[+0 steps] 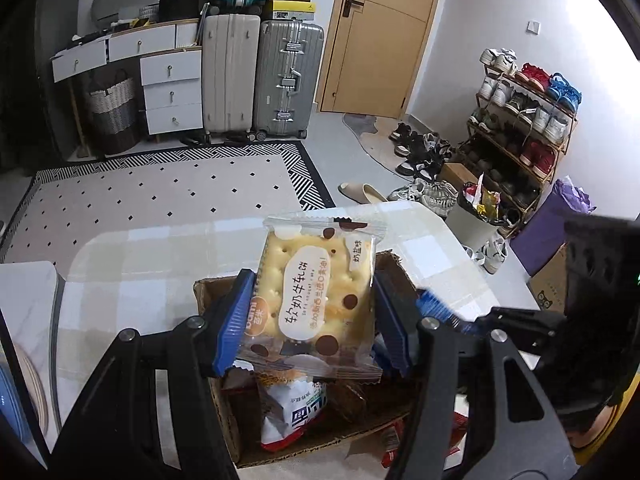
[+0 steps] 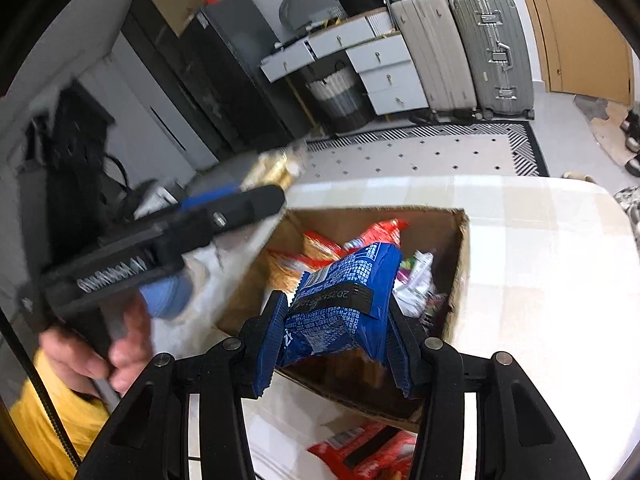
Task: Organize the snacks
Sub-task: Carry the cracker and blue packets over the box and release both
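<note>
Left gripper [image 1: 314,312] clamped on cracker packet [image 1: 316,296], held above open carton [image 1: 224,412] on table [image 1: 132,272]; white-red bag [image 1: 290,412] inside carton; right gripper's blue tip [image 1: 434,306] alongside

Glossy clear plastic film on the cracker packet [image 1: 316,300], crimped at both ends. Ribbed blue plastic on the fingers [image 1: 236,320], matt black plastic on the frame behind. Crinkled, shiny blue foil on the snack bag [image 2: 344,304]. Rough brown corrugated card on the box [image 2: 460,264], frayed at the rim. Smooth, slightly glossy checked covering on the tabletop [image 1: 140,264]. Far off, brushed ribbed metal look on the grey suitcase [image 1: 286,80], smooth matt wood on the door [image 1: 380,36], woven cloth on the rug [image 1: 160,192].
</note>
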### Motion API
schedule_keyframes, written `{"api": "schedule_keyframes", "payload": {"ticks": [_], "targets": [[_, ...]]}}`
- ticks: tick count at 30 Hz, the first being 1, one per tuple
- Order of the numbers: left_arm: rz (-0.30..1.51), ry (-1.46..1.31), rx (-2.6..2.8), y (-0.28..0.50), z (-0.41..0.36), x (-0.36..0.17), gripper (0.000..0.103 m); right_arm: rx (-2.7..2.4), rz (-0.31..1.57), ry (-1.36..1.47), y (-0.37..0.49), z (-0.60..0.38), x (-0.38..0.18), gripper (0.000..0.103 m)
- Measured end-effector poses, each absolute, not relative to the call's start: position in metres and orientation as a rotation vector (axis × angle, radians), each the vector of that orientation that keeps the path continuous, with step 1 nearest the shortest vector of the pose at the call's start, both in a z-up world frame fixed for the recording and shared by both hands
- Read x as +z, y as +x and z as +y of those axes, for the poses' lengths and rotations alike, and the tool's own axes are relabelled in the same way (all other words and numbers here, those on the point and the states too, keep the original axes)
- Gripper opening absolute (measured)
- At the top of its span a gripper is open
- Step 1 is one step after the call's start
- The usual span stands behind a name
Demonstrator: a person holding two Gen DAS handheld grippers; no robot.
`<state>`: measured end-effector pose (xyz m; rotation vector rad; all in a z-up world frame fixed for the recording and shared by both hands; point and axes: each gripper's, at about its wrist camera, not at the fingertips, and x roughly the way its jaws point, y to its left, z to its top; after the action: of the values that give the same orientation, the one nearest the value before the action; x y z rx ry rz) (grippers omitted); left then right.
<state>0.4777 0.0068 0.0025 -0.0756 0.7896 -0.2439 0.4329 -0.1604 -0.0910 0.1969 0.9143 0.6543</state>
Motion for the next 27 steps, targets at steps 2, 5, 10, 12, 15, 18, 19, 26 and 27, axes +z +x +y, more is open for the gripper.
{"api": "schedule_keyframes", "payload": {"ticks": [2, 5, 10, 12, 15, 18, 19, 26, 27], "targets": [[0.788, -0.07, -0.245, 0.478, 0.003, 0.001, 0.056, 0.624, 0.936, 0.148, 0.434, -0.159, -0.097, 0.047], [0.783, -0.063, -0.237, 0.476, 0.002, 0.002, 0.056, 0.595, 0.936, 0.106, 0.434, -0.159, -0.099, 0.049], [0.785, -0.064, -0.237, 0.464, 0.01, 0.001, 0.056, 0.574, 0.914, 0.007, 0.43, -0.155, -0.095, 0.05], [0.79, -0.064, -0.238, 0.456, 0.009, 0.0, 0.056, 0.576, 0.899, -0.002, 0.429, -0.152, -0.09, 0.05], [0.802, -0.068, -0.248, 0.456, 0.01, -0.002, 0.056, 0.569, 0.875, 0.035, 0.43, -0.159, -0.085, 0.051], [0.812, -0.043, -0.249, 0.457, 0.006, -0.006, 0.056, 0.569, 0.875, 0.066, 0.432, -0.163, -0.083, 0.051], [0.816, -0.041, -0.255, 0.456, 0.006, -0.008, 0.056, 0.567, 0.872, 0.067, 0.432, -0.165, -0.082, 0.051], [0.87, -0.02, -0.302, 0.46, -0.004, -0.024, 0.056, 0.54, 0.889, 0.127, 0.441, -0.183, -0.083, 0.051], [0.878, -0.018, -0.312, 0.461, -0.007, -0.026, 0.056, 0.539, 0.895, 0.136, 0.436, -0.183, -0.084, 0.051]]}}
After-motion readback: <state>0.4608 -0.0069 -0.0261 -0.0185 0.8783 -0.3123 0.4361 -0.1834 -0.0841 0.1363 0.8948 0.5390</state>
